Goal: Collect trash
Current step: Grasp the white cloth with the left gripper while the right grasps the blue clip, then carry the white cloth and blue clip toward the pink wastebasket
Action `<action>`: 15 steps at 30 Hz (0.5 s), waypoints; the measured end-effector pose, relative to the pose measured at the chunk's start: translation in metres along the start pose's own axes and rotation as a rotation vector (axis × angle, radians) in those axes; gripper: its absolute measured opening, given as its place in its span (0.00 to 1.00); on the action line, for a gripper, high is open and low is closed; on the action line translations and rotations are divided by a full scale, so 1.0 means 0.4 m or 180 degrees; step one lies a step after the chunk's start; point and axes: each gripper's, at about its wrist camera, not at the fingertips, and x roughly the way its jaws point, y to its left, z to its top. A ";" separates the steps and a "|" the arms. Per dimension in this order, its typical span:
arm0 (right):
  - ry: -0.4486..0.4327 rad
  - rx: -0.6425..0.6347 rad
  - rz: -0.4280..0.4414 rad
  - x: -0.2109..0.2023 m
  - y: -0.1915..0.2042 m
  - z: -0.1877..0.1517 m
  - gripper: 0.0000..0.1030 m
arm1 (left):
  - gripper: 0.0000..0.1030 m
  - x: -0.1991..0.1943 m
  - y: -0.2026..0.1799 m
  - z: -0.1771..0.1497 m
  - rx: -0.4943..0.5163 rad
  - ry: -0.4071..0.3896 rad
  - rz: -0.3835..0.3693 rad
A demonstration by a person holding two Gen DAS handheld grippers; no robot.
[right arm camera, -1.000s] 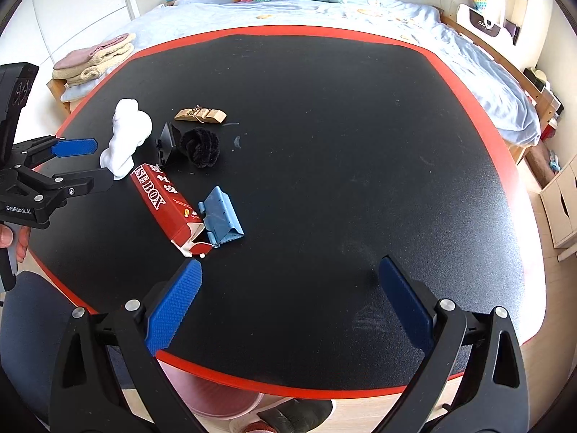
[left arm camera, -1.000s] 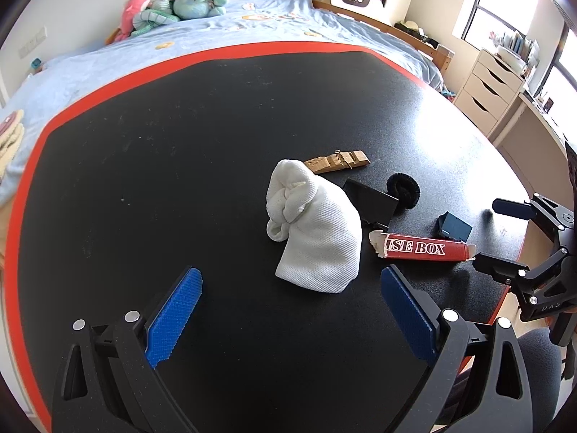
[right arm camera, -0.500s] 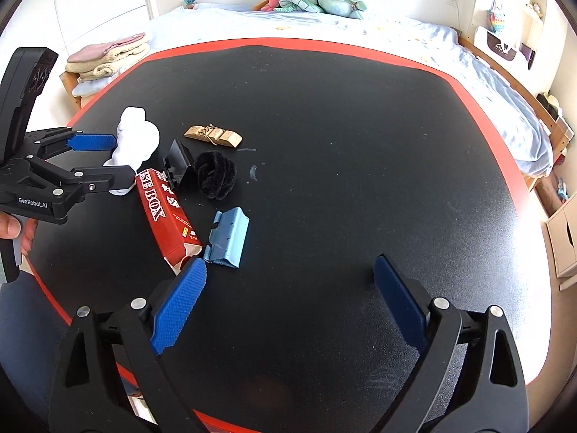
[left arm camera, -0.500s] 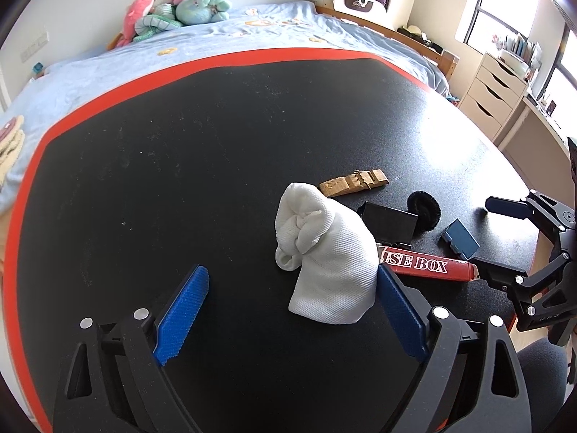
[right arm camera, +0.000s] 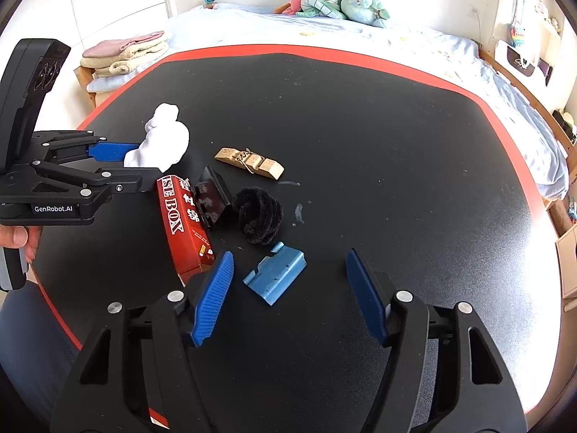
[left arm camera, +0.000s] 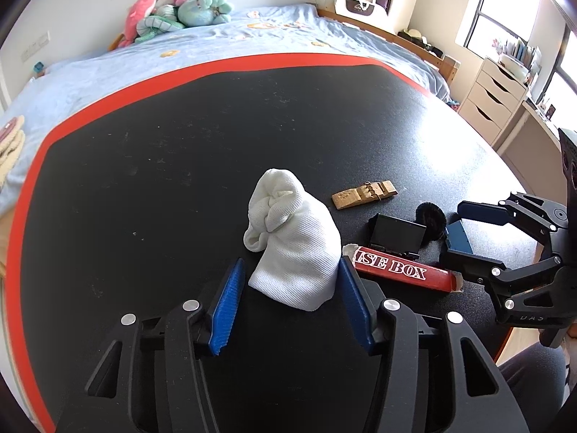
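A crumpled white cloth lies on the black table. My left gripper straddles its near end with the jaws closing. The right pad is at the cloth's edge, while the left pad stands a little off it. In the right wrist view, a bent blue piece lies between the jaws of my right gripper, which are closing without touching it. Nearby lie a red carton, a small black box, a black fuzzy ball and a wooden piece.
The table has a red border and a bed with plush toys runs behind it. Folded towels are stacked at the left, and white drawers stand at the right. A hand holds the left gripper's handle.
Both grippers' jaws have narrowed a good deal. The left one now has the white cloth between its pads. The right one has shifted left, so the blue piece now lies between its jaws.
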 end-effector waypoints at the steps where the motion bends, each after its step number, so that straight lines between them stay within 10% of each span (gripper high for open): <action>1: 0.0001 -0.0001 0.0001 0.000 0.002 0.002 0.52 | 0.45 0.000 0.003 0.001 -0.0007 0.0000 -0.0008; 15: 0.0033 -0.0020 0.0052 -0.010 0.012 -0.003 0.23 | 0.20 -0.009 0.002 -0.007 -0.0040 -0.0030 -0.0094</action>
